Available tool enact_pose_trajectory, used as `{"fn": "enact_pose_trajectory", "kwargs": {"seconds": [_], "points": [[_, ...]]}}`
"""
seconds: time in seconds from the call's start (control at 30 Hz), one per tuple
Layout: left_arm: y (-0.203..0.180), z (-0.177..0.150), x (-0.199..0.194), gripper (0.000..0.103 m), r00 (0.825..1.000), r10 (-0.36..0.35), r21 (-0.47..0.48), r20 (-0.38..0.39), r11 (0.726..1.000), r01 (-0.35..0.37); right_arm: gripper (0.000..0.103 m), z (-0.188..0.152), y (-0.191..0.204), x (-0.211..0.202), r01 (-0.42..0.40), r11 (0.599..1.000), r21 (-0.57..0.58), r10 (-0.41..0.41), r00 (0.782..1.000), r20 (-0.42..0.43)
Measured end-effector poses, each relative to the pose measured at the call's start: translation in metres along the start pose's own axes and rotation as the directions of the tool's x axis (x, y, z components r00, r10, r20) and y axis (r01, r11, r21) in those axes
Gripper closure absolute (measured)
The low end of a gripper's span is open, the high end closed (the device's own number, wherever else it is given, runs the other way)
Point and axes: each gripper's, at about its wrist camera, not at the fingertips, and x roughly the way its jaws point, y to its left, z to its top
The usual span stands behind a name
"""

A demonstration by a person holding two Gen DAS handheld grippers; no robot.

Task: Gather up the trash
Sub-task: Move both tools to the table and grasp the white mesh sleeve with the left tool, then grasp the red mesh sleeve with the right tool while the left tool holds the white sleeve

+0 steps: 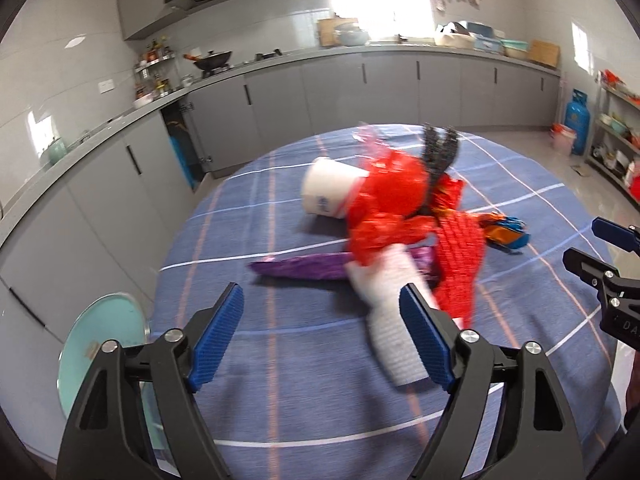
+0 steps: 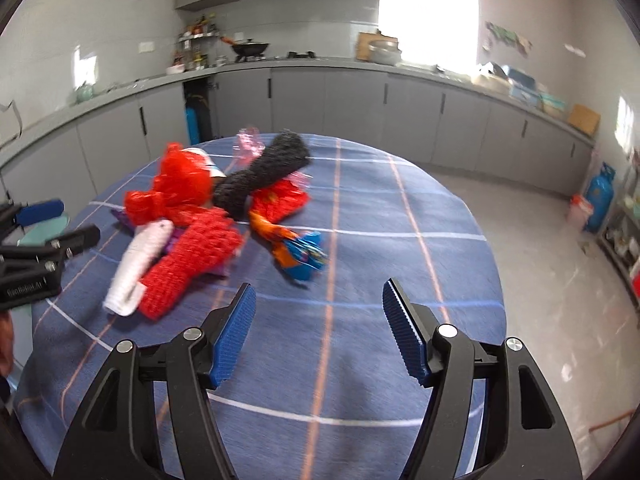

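While both cameras look across the same round surface [image 1: 280, 360] draped in a blue checked cloth, each catches parts of the trash heap the other hides. From the left wrist, the left tool [image 1: 322, 328] has its blue pads spread wide with nothing pinched; its right pad overlaps, in the picture, a white foam net sleeve [image 1: 384, 304], though whether they touch cannot be told. Beyond that sleeve lie a red plastic bag [image 1: 384, 200], a white paper cup [image 1: 328, 192] tipped on its side against the bag, a purple wrapper [image 1: 304, 266] flat under the pile, a red foam net [image 1: 460, 252], a black foam net [image 1: 440, 148] at the far side, and an orange-and-blue wrapper [image 1: 506, 234] to the right. A pale green stool [image 1: 100, 344] shows beside the surface, seen clearly only here, and the right tool's tips enter at the right edge.

From the right wrist, the right tool [image 2: 318, 320] is likewise spread, pads over bare cloth, near the heap but apart from it. Here the black net is seen whole, the cup is nearly hidden behind the red bag, and the purple wrapper is almost covered. A blue gas cylinder [image 2: 598, 200] stands on the floor at the right.
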Motion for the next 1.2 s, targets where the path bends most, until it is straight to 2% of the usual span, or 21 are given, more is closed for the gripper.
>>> {"fn": "enact_pose_trajectory", "kwargs": {"seconds": [0.17,0.37,0.47,0.53,0.63,0.9,1.2], "points": [[-0.027,0.0,0.012,0.023,0.999,-0.026,0.043,-0.033,0.999,0.027,0.034,-0.007,-0.002,-0.002,-0.026,0.999,0.02,0.026,1.0,0.007],[-0.033,-0.006,0.024,0.025,0.996,-0.045,0.054,-0.074,0.997,0.049,0.033,-0.007,0.003,-0.001,-0.043,0.999,0.024,0.043,0.999,0.007],[-0.032,-0.009,0.031,0.046,0.99,-0.089,0.037,-0.107,0.995,0.094,0.033,-0.007,0.006,0.003,-0.039,0.999,0.022,0.039,0.999,0.001],[-0.032,-0.011,0.032,0.075,0.984,-0.128,0.037,-0.123,0.99,0.134,0.033,-0.007,0.007,0.005,-0.038,0.999,0.024,0.038,0.999,-0.006],[-0.032,-0.013,0.029,0.089,0.983,-0.14,0.051,-0.122,0.988,0.147,0.033,-0.008,0.01,0.005,-0.043,0.999,0.024,0.044,0.999,-0.011],[-0.006,-0.014,-0.005,0.092,0.987,-0.143,0.045,-0.072,0.988,0.146,0.033,0.004,0.029,-0.001,-0.086,0.996,0.03,0.086,0.996,0.006],[0.013,-0.011,-0.045,0.092,0.987,-0.161,0.026,0.006,0.987,0.161,0.033,0.018,0.076,0.009,-0.154,0.988,0.01,0.154,0.988,-0.02]]}}
